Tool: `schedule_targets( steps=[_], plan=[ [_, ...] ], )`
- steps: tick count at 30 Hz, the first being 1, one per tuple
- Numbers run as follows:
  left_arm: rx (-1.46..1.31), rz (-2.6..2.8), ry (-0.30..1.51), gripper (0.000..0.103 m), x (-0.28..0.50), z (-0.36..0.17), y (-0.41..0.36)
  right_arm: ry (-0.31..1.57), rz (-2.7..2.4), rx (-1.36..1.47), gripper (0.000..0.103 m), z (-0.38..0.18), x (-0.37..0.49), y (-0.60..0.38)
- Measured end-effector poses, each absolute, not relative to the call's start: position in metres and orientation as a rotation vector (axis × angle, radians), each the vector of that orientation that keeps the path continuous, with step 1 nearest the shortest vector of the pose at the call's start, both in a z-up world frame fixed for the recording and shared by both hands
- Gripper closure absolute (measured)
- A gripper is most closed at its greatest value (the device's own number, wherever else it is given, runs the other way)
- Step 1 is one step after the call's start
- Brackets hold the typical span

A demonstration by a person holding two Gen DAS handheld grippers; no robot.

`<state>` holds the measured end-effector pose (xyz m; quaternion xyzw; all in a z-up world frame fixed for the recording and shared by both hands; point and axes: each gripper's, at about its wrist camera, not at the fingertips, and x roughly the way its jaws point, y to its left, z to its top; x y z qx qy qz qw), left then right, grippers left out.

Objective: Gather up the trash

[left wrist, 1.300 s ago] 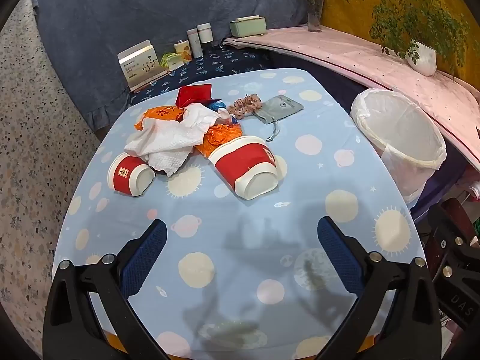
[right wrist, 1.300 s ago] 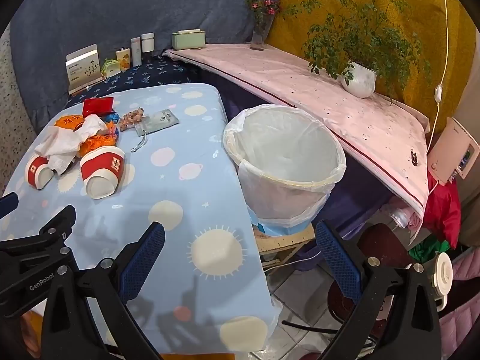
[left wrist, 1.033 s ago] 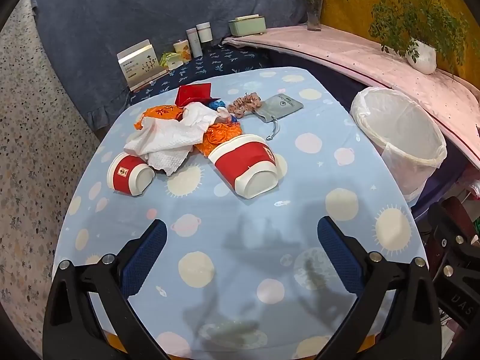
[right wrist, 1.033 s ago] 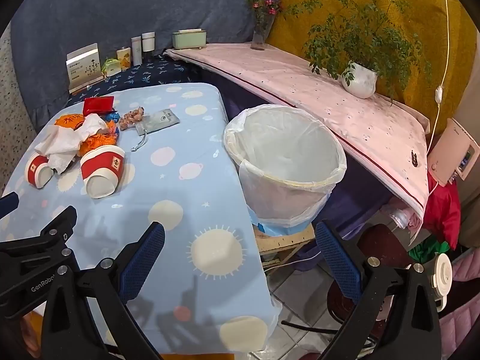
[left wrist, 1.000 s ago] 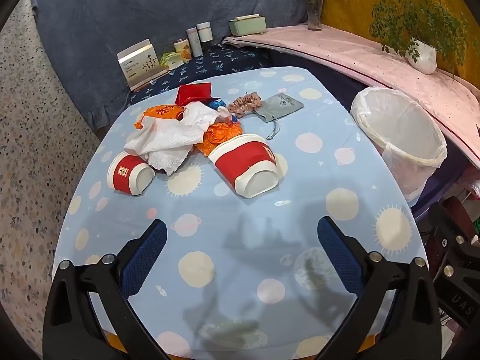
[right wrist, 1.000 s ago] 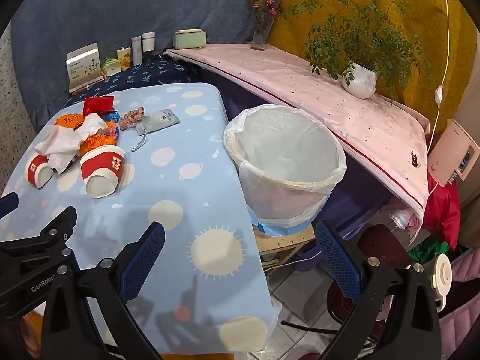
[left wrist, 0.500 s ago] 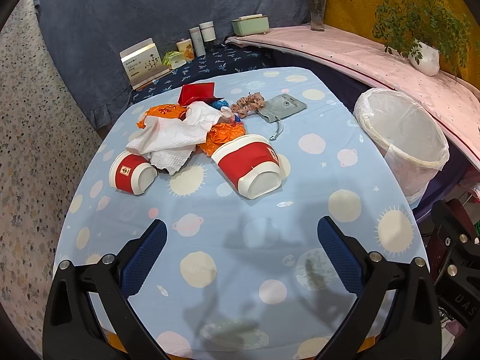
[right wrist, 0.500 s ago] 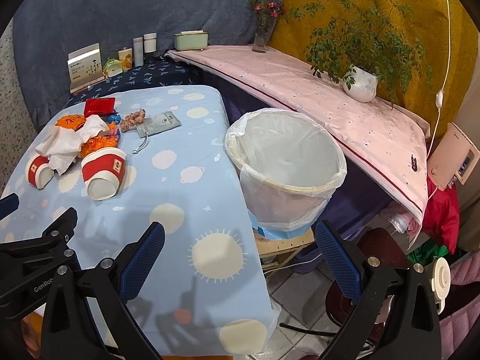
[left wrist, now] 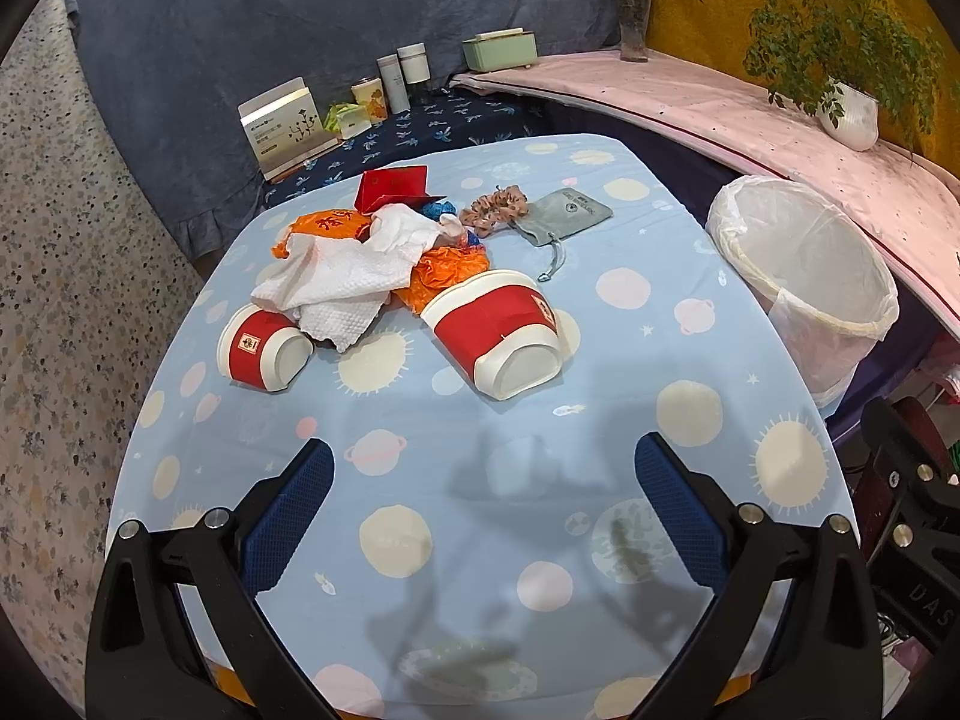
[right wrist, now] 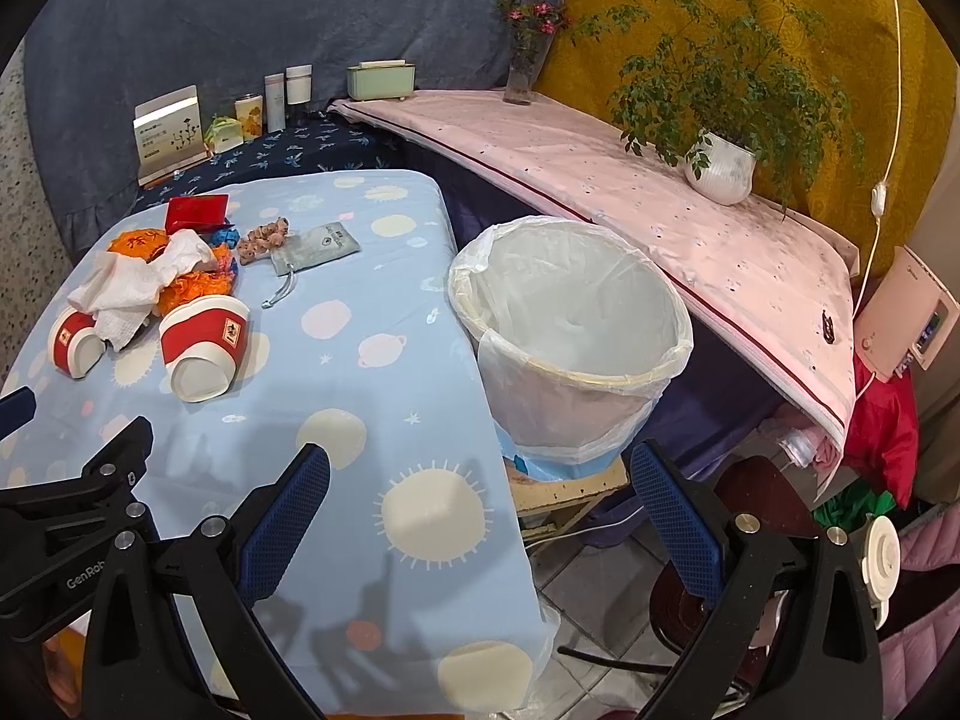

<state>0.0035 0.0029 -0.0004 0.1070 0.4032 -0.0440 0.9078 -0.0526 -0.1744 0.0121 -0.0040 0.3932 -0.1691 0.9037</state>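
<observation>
A large red-and-white paper cup [left wrist: 501,333] and a small one [left wrist: 261,351] lie on their sides on the blue patterned table [left wrist: 480,510]. Behind them are crumpled white tissue [left wrist: 342,267], orange wrappers [left wrist: 447,270] and a red card [left wrist: 393,183]. A white-lined trash bin [right wrist: 570,336] stands off the table's right edge. My left gripper [left wrist: 480,501] is open and empty over the near table. My right gripper [right wrist: 480,507] is open and empty near the table's right edge, before the bin. The cups also show in the right wrist view [right wrist: 204,339].
A scrunchie [left wrist: 495,210] and grey pouch [left wrist: 564,216] lie beyond the trash. Boxes and jars [left wrist: 372,102] stand at the back. A pink-covered shelf [right wrist: 660,204] with a potted plant [right wrist: 720,162] runs at the right. A stool [right wrist: 570,492] supports the bin.
Both grippers have shifted slightly, so the scene sits a little lower and to the right in both views. Nothing on the table has moved.
</observation>
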Motion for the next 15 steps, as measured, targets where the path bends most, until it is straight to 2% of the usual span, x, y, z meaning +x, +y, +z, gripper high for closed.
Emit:
schedule_targets(
  steps=[15],
  plan=[
    [0.222, -0.096, 0.837, 0.007, 0.0034, -0.005, 0.0016, 0.817, -0.353, 0.001, 0.007, 0.0085, -0.0562, -0.1751]
  ],
)
